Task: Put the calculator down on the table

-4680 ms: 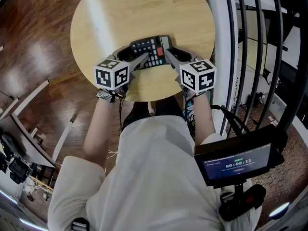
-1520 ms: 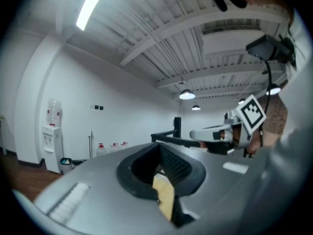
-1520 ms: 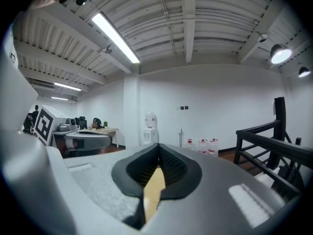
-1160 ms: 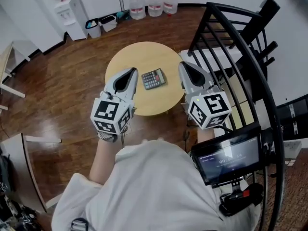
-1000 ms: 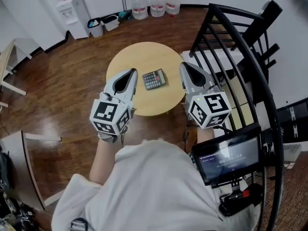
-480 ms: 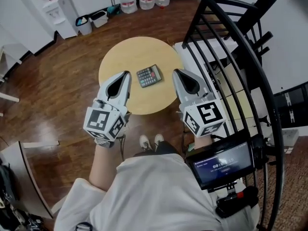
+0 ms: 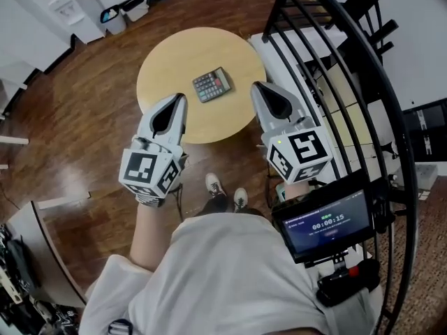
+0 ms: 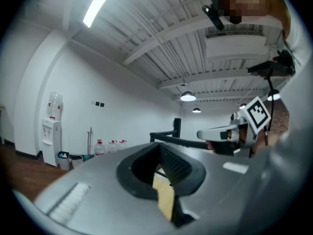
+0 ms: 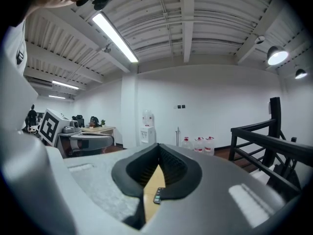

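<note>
The dark calculator lies flat on the round wooden table, right of its middle, with nothing touching it. My left gripper hovers shut and empty over the table's near left edge. My right gripper hovers shut and empty just off the table's right edge. In the left gripper view the jaws meet, with only a sliver of tabletop below. The right gripper view shows closed jaws with a corner of the calculator peeking through.
A black curved railing runs along the right. A screen hangs at the person's chest, and their shoes stand on the wooden floor by the table. A water dispenser and bins stand far left.
Earlier both grippers held the calculator at the table; it now lies alone. Over the last second both grippers sank a little and the table slid up in the head view.
</note>
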A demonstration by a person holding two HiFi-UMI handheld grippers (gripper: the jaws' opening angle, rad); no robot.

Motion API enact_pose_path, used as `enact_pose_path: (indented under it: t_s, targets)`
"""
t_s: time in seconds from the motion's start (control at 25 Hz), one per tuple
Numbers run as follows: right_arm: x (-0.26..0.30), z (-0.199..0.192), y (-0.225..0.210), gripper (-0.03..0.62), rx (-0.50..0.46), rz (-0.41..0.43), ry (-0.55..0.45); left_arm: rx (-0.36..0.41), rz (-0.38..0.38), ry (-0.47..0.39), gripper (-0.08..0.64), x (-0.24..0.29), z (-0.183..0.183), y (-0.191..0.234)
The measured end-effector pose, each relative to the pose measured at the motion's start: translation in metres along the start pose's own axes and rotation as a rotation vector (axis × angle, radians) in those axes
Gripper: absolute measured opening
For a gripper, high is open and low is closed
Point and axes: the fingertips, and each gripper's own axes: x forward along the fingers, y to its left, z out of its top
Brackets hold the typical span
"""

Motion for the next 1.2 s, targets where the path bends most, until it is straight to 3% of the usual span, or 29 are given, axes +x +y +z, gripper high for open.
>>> enact_pose_path:
  t_s: [0.4, 0.68, 0.92, 1.2]
  targets:
    - [-0.049, -0.035, -0.009, 0.002, 0.015, 0.001, 0.051, -0.033, 0.028, 0.008, 0.005, -0.009, -0.023, -0.035]
    - [-0.142, -0.045, -0.012, 0.002, 0.063, -0.009, 0.034, -0.004, 0.041, -0.013, 0.005, -0.043, -0.011, -0.120]
    - [-0.211, -0.039, -0.004, 0.002, 0.020, 0.007, -0.024, 0.087, 0.056, -0.057, 0.005, -0.085, 0.002, -0.196]
    - [-0.268, -0.052, 0.012, 0.002, 0.029, 0.052, -0.012, 0.122, 0.071, -0.048, 0.005, -0.130, -0.007, -0.257]
